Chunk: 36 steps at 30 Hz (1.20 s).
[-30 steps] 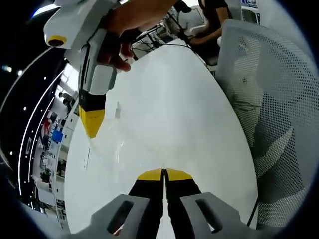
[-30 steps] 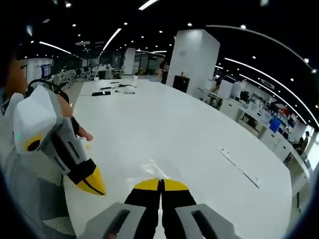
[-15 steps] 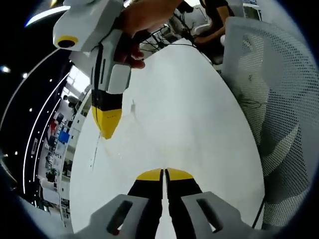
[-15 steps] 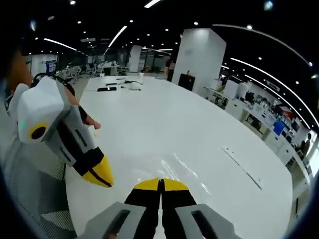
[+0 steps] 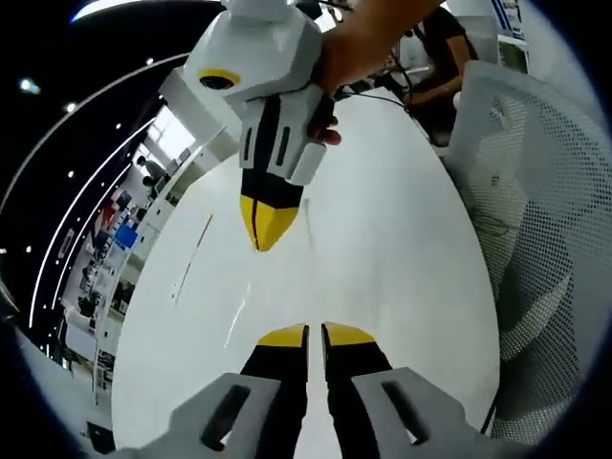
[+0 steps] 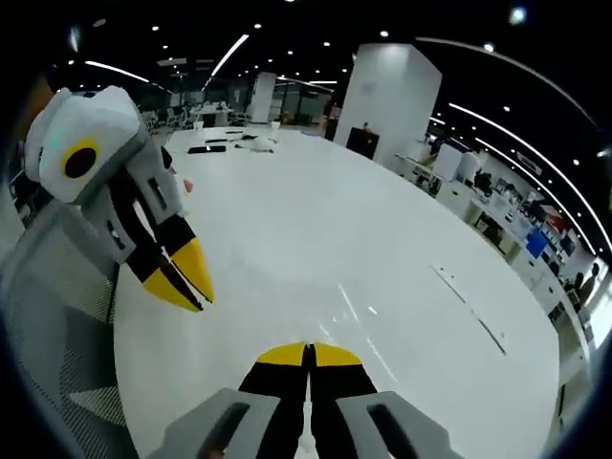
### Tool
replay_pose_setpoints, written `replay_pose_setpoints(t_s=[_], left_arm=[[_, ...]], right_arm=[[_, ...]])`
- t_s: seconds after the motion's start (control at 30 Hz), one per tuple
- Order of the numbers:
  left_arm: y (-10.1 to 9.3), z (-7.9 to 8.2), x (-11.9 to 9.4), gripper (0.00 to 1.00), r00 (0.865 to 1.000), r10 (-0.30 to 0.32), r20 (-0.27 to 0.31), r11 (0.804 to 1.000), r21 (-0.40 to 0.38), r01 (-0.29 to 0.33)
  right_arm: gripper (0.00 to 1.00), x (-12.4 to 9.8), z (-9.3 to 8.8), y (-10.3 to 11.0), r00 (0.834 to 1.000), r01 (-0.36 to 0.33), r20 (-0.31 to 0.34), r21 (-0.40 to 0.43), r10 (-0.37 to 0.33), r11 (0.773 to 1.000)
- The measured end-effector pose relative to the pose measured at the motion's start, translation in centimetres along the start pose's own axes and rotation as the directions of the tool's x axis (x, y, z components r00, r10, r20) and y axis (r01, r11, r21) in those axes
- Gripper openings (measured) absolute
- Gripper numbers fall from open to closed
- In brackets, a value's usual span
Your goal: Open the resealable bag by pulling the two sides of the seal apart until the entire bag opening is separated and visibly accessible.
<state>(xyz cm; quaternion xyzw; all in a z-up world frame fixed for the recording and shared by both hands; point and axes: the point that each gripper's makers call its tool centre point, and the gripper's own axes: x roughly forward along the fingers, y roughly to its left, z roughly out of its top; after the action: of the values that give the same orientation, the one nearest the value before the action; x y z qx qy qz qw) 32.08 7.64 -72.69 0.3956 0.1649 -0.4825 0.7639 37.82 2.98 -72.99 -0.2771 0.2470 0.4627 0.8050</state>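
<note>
The resealable bag [image 5: 239, 311] is clear and shows only as faint glints over the white table [image 5: 382, 249]. In the right gripper view the bag's glints [image 6: 359, 325] lie just ahead of my right gripper [image 6: 308, 352], whose jaws are pressed together. From the left gripper view, the right gripper [image 5: 266, 244] hangs tip-down above the table, held by a hand. My left gripper [image 5: 315, 335] has a narrow gap between its yellow tips. That left gripper [image 6: 204, 304] shows in the right gripper view at the left with its tips slightly apart.
A white mesh chair [image 5: 535, 239] stands at the table's near edge, also the mesh chair [image 6: 57, 316]. A thin strip [image 6: 469, 311] lies on the table [image 6: 316, 220]. A person [image 5: 435, 48] sits at the far end beside cables. A white column [image 6: 382, 105] rises behind.
The right gripper has risen and swung toward the middle above the left one. The left gripper's tips, shut before, now stand slightly apart. The bag's glints between the two have thinned.
</note>
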Motion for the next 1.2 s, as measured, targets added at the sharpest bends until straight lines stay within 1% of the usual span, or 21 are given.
replay_pose_setpoints(t_s=[0.03,0.13,0.27,0.3,0.37,0.5,0.53,0.57,0.67,0.7,0.77,0.8,0.87,0.93,0.97,1.0,1.03,1.1,1.13,1.17,1.2], left_arm=[[0.1,-0.1,-0.2,0.02,1.0,0.008,0.008,1.0,-0.027,-0.007],[0.2,-0.7,-0.8,0.02,1.0,0.018,0.003,0.999,-0.046,-0.018],[-0.1,-1.7,-1.4,0.0,1.0,0.019,-0.012,0.998,-0.057,-0.02],[-0.2,-1.9,-1.5,0.0,1.0,0.018,-0.015,0.998,-0.057,-0.019],[-0.4,-2.4,-1.6,0.0,1.0,0.019,-0.025,0.998,-0.055,-0.02],[-0.4,-2.8,-1.8,0.0,0.999,0.03,-0.03,0.997,-0.063,-0.032],[-0.3,-2.9,-1.8,0.0,0.999,0.034,-0.029,0.997,-0.066,-0.036],[-0.4,-2.8,-1.9,0.0,0.999,0.036,-0.028,0.997,-0.065,-0.038],[-0.4,-3.0,-1.9,0.0,0.999,0.037,-0.035,0.997,-0.066,-0.039],[-0.5,-3.1,-1.9,0.0,0.999,0.036,-0.034,0.997,-0.067,-0.038],[-0.6,-3.1,-1.8,0.0,0.999,0.035,-0.037,0.997,-0.067,-0.037],[-0.6,-3.2,-1.8,0.0,0.999,0.035,-0.038,0.997,-0.067,-0.037],[-0.5,-3.2,-1.8,0.02,0.998,0.041,-0.036,0.996,-0.076,-0.044],[-0.4,-3.3,-1.8,0.04,0.998,0.047,-0.035,0.994,-0.099,-0.05],[-0.3,-3.3,-1.8,0.05,0.998,0.049,-0.034,0.994,-0.1,-0.052],[-0.2,-3.3,-1.7,0.05,0.998,0.048,-0.034,0.993,-0.105,-0.051],[-0.3,-3.3,-1.7,0.06,0.998,0.043,-0.036,0.992,-0.113,-0.047],[-0.4,-3.3,-1.7,0.07,0.999,0.039,-0.036,0.993,-0.114,-0.043],[-0.5,-3.3,-1.7,0.07,0.999,0.036,-0.035,0.992,-0.117,-0.04],[-0.6,-3.3,-1.7,0.07,0.999,0.032,-0.036,0.992,-0.119,-0.036],[-0.6,-3.3,-1.7,0.08,0.999,0.029,-0.038,0.992,-0.12,-0.033]], right_arm=[[0.0,0.1,-0.1,0.0,1.0,0.001,-0.004,-0.009,-0.001,1.0],[0.0,0.4,-0.3,-0.2,1.0,0.01,-0.019,-0.032,-0.011,0.999],[0.0,1.0,-0.9,-0.5,0.999,0.016,-0.044,-0.104,-0.02,0.994],[0.0,1.1,-0.9,-0.5,0.999,0.013,-0.045,-0.101,-0.017,0.995],[0.0,1.3,-1.1,-0.5,0.998,0.01,-0.053,-0.128,-0.017,0.992],[0.0,1.7,-2.3,-0.4,0.995,0.013,-0.096,-0.179,-0.031,0.984],[0.0,1.7,-2.8,-0.4,0.993,0.013,-0.113,-0.212,-0.038,0.977],[0.0,1.8,-3.0,-0.4,0.992,0.017,-0.116,-0.221,-0.044,0.975],[0.0,2.0,-3.4,-0.6,0.991,0.024,-0.122,-0.2,-0.049,0.979],[0.0,2.0,-3.4,-0.5,0.992,0.023,-0.12,-0.209,-0.049,0.978],[0.0,2.1,-3.8,-0.5,0.989,0.012,-0.14,-0.284,-0.054,0.959],[0.0,2.2,-4.0,-0.4,0.988,0.003,-0.148,-0.297,-0.049,0.955],[0.0,2.3,-4.3,-0.1,0.989,-0.001,-0.145,-0.281,-0.042,0.96],[0.0,2.2,-4.4,0.2,0.989,-0.01,-0.146,-0.239,-0.026,0.971],[0.01,2.3,-4.3,0.6,0.991,-0.021,-0.134,-0.2,-0.006,0.98],[0.06,2.3,-4.2,0.8,0.993,-0.026,-0.122,-0.184,0.003,0.982],[0.09,2.2,-4.2,0.9,0.992,-0.031,-0.125,-0.184,0.008,0.983],[0.1,2.2,-4.3,1.1,0.991,-0.038,-0.131,-0.183,0.014,0.982],[0.12,2.2,-4.0,1.3,0.993,-0.049,-0.117,-0.166,0.03,0.985],[0.16,2.2,-3.6,1.9,0.994,-0.07,-0.09,-0.112,0.06,0.991],[0.23,2.1,-3.3,2.3,0.994,-0.083,-0.074,-0.078,0.077,0.993]])
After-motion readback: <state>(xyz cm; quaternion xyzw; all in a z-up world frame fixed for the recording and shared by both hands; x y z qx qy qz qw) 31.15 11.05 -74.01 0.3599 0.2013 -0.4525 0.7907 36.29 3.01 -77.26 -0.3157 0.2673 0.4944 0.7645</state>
